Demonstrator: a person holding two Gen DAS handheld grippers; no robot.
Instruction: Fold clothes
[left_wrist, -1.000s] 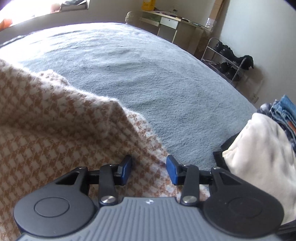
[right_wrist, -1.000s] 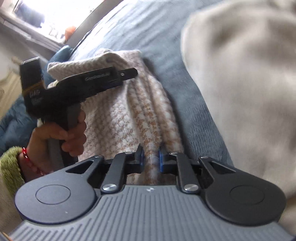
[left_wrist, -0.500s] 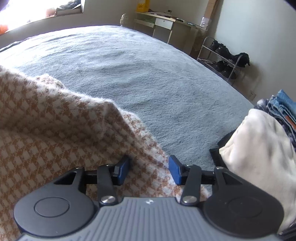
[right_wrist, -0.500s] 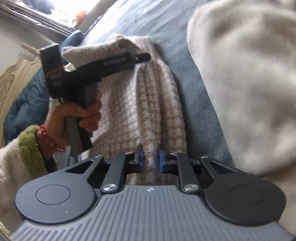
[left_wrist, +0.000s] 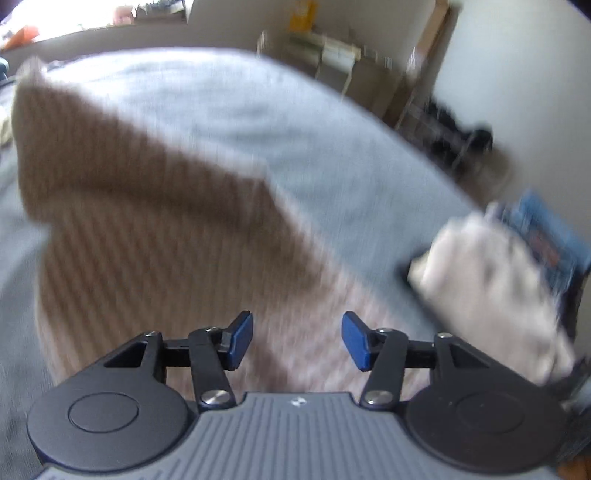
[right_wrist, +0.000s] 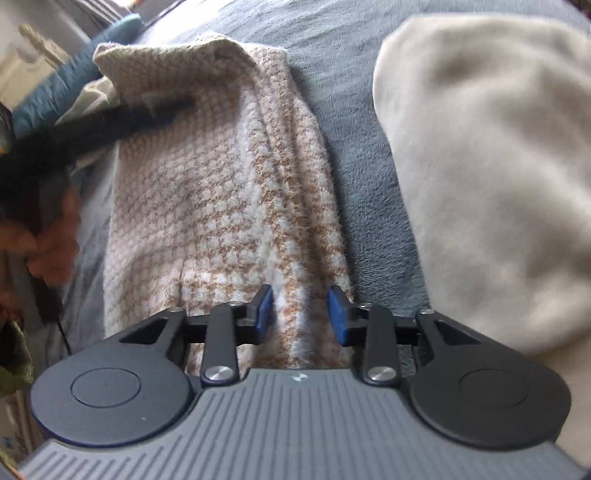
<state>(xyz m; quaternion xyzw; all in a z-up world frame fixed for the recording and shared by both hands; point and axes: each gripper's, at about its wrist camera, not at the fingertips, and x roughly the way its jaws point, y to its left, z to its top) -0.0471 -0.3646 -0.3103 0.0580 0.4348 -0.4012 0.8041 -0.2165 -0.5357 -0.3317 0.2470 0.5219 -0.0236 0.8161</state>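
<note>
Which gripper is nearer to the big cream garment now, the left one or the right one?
Right. The right gripper sits over the houndstooth sweater, with the cream garment close beside it. The left gripper is farther off, at the sweater's other side.

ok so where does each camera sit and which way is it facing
Left wrist view: sits on the left claw, looking forward and down along its open blue fingers over the houndstooth sweater and grey bedspread toward a far shoe rack; heavily blurred; no body part shows.
Right wrist view: sits on the right claw, looking steeply down the sweater, a cream garment alongside; the person's left hand shows blurred at the picture's left edge.
Shared: sweater, bedspread, cream garment. Both claws' jaws have just been opening, pads off the fabric.
</note>
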